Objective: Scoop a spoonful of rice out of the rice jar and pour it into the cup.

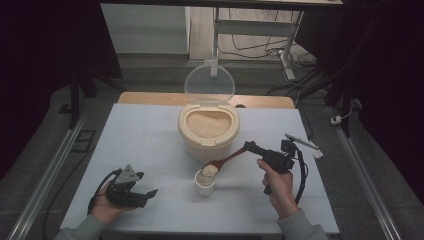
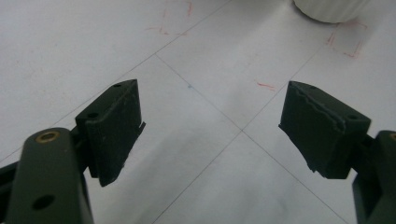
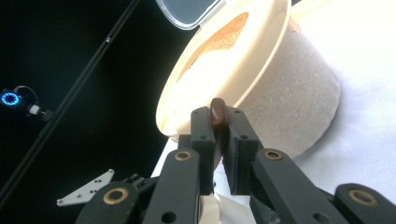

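A cream rice bin [image 1: 208, 135] stands at the table's middle with its clear lid [image 1: 209, 83] tipped up and rice inside. In front of it sits a small white cup [image 1: 205, 184]. My right gripper [image 1: 250, 147] is shut on the handle of a wooden spoon [image 1: 227, 160]; the spoon's bowl, heaped with rice, hangs just over the cup. In the right gripper view the spoon handle [image 3: 218, 114] is pinched between the jaws, with the rice bin [image 3: 280, 93] behind. My left gripper [image 1: 147, 195] rests open at the front left, nothing between its jaws [image 2: 212, 126].
The white table [image 1: 140, 145] carries faint red marks and thin lines. The cup's base [image 2: 329, 8] shows at the top of the left gripper view. A pen-like object [image 1: 302, 141] lies at the right. Metal rails flank the table.
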`<state>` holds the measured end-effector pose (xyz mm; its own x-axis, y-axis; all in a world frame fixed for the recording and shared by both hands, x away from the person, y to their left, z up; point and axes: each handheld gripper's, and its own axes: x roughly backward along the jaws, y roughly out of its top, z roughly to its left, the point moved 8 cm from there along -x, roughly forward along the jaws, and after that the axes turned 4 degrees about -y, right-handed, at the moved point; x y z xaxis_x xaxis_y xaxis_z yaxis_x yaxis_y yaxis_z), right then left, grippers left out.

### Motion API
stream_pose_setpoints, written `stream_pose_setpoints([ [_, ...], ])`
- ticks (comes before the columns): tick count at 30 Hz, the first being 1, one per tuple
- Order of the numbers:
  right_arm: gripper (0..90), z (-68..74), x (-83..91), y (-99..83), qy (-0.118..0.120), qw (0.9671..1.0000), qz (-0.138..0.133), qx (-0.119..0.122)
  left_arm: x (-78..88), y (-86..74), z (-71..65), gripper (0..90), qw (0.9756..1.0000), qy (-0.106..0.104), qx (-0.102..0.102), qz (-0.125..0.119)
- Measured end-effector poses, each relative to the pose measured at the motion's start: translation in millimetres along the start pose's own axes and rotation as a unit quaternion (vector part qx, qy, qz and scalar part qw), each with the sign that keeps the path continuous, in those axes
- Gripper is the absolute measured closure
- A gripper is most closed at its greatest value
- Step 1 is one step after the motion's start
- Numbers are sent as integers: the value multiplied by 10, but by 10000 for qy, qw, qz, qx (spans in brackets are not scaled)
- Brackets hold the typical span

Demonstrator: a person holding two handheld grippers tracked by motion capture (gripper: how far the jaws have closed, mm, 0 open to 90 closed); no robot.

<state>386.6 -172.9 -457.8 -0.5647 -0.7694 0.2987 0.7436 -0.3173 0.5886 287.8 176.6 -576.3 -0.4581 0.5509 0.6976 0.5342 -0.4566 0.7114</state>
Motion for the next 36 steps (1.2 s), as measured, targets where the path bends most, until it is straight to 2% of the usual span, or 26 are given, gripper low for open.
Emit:
stream_pose_setpoints([
  [8,837,19,-24,2,-139,9996,16,234,-3,-3,-1,205,10000,-3,-1,5],
  [17,837,90,-25,3,-189,9984,-26,528,-6,-6,-1,205,10000,-3,-14,16],
  [24,837,176,-32,-11,-235,9952,-66,946,-3,-6,-1,205,10000,1,-17,11],
  [31,837,229,-18,-3,-224,9931,-129,1144,-4,-5,1,205,10000,6,-20,9],
  [36,837,282,4,-4,-181,9896,-205,1411,-3,-5,2,205,10000,11,-20,5],
])
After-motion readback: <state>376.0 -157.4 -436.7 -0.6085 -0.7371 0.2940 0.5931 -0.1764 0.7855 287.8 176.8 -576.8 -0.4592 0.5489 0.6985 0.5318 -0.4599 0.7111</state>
